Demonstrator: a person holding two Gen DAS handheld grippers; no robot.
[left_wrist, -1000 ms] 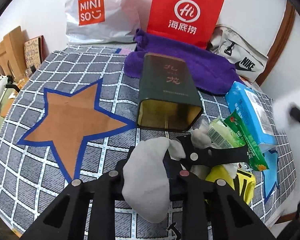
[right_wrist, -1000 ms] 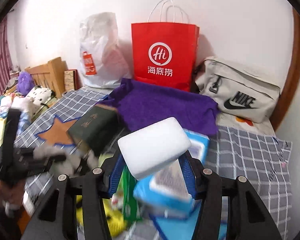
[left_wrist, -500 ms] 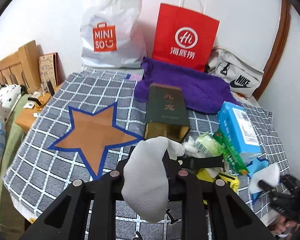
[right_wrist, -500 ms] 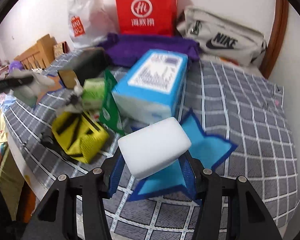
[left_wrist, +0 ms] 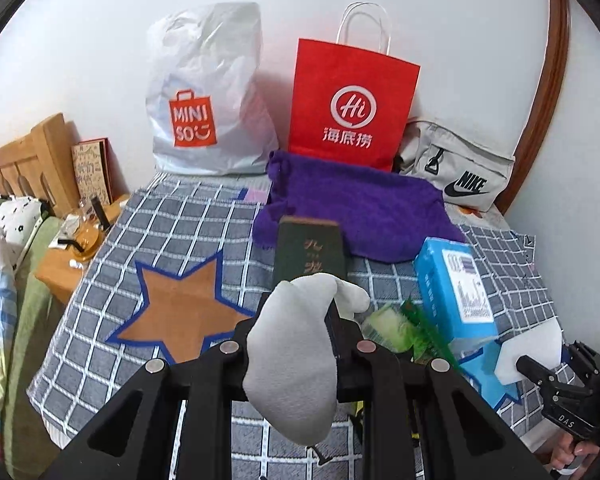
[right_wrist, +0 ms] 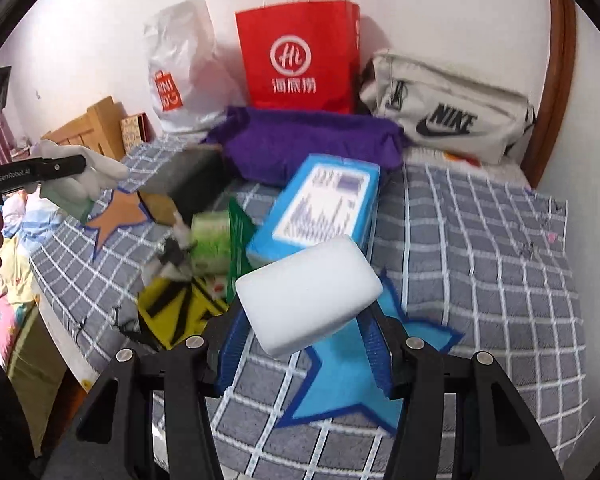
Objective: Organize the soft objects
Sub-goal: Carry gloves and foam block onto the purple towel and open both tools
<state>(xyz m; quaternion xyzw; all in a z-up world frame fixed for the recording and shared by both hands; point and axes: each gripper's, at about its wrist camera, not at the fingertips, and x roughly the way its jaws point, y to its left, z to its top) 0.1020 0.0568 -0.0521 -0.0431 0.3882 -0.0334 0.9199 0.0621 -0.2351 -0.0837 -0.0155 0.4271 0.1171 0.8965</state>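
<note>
My left gripper [left_wrist: 296, 344] is shut on a pale grey soft cloth [left_wrist: 292, 360], which hangs limp between the fingers above the checked bedspread [left_wrist: 172, 232]. An orange star patch [left_wrist: 180, 308] lies below and to its left. My right gripper [right_wrist: 306, 320] is shut on a white sponge block [right_wrist: 308, 292], held over a blue star patch [right_wrist: 352, 376]. In the right wrist view the left gripper [right_wrist: 40, 172] shows at the far left with the grey cloth [right_wrist: 84, 180] above the orange star [right_wrist: 116, 216]. In the left wrist view the sponge [left_wrist: 528, 348] shows at the right edge.
A dark green tin [left_wrist: 310, 256], a blue tissue pack [right_wrist: 316, 208], green packets [right_wrist: 212, 240] and a yellow pouch [right_wrist: 180, 312] lie between the stars. A purple towel [right_wrist: 308, 140], red paper bag [right_wrist: 300, 56], white plastic bag [left_wrist: 208, 92] and beige bag [right_wrist: 444, 108] line the wall.
The left gripper has risen with the grey cloth, so more of the bed shows. The right gripper has carried the sponge down and across to above the blue star.
</note>
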